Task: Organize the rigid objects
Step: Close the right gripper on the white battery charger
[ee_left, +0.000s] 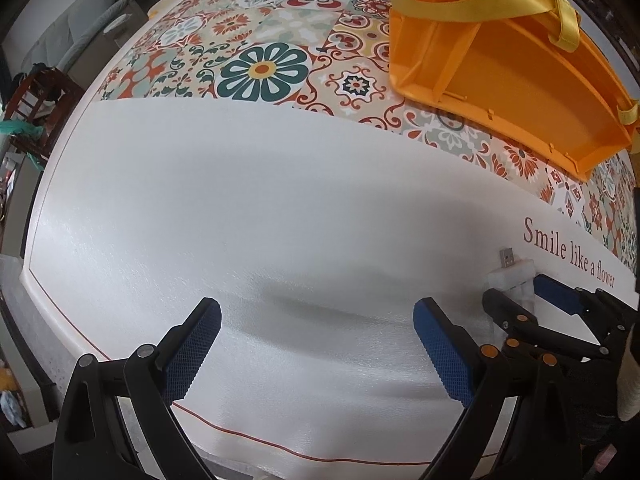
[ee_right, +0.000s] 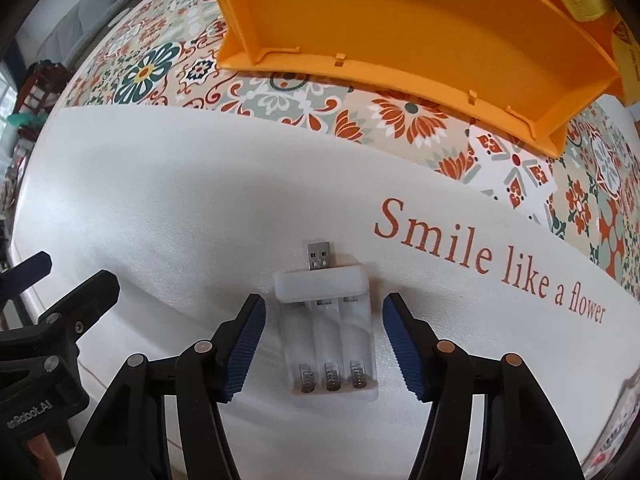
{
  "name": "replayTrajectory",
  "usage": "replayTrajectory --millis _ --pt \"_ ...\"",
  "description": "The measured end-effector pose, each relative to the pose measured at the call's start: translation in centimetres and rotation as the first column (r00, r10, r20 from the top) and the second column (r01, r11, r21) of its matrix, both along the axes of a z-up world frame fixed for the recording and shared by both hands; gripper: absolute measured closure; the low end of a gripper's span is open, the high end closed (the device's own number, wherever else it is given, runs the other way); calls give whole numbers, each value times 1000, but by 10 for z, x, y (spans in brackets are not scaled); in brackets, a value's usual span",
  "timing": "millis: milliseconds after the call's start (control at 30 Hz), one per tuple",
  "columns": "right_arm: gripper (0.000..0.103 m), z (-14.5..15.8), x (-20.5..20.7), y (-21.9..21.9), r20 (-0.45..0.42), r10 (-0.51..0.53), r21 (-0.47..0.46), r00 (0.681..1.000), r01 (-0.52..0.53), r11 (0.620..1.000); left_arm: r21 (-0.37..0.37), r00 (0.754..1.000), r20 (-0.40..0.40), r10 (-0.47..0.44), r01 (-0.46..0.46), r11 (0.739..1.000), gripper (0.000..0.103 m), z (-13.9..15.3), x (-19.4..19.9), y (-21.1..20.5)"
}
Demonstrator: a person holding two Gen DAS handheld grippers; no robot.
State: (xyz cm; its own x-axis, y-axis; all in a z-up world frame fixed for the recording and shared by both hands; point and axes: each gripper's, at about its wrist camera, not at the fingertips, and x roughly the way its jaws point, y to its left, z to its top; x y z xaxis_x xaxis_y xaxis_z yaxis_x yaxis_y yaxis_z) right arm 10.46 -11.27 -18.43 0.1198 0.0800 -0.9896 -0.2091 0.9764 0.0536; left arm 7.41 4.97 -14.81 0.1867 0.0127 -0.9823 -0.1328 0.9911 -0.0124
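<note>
Nearest your lens, the right tool point(ee_right: 322, 344) points down over the tabletop point(ee_right: 160, 208) with its blue pads point(ee_right: 245, 350) either side of the clear battery charger point(ee_right: 326, 332), and there is a visible gap between each pad and the plastic, so nothing is gripped yet and the charger lies flat on the white part of the mat, its USB plug point(ee_right: 320, 256) aimed towards the orange organizer point(ee_right: 400, 20). From your left wrist view, the left tool point(ee_left: 316, 356) hangs wide open over bare white mat, holding nothing, with the right tool point(ee_left: 532, 300) just beside it at the right edge, straddling the same battery charger point(ee_left: 512, 276). The orange organizer point(ee_left: 500, 72) sits further back on the patterned tiles, near the charger but apart from it; the long compartment facing you looks empty, and the smaller divided cells behind it show nothing either, as far as you can see into them. So I would judge the task barely begun: the charger is the only loose rigid thing in sight and it is not yet lifted. What is left is to close on its long sides, lift it clear, carry it over the organizer wall and set it into a compartment
</note>
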Motion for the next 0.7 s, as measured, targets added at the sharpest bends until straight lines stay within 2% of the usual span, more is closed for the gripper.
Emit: replayTrajectory --millis 167,233,467,700 --pt "46 -5 3 7 17 14 -21 1000 -14 1000 10 1000 -4 -9 9 1000 5 -2 -1 -3" --pt "54 -3 1 7 35 12 -28 999 -11 1000 12 1000 -6 -10 10 1000 5 -3 -1 -4" --pt "54 3 -4 -9 40 -22 6 999 22 1000 28 999 10 -31 31 999 5 2 0 -10" --pt "54 35 -3 -27 106 -70 39 992 66 997 33 997 48 -65 64 997 5 17 4 -19"
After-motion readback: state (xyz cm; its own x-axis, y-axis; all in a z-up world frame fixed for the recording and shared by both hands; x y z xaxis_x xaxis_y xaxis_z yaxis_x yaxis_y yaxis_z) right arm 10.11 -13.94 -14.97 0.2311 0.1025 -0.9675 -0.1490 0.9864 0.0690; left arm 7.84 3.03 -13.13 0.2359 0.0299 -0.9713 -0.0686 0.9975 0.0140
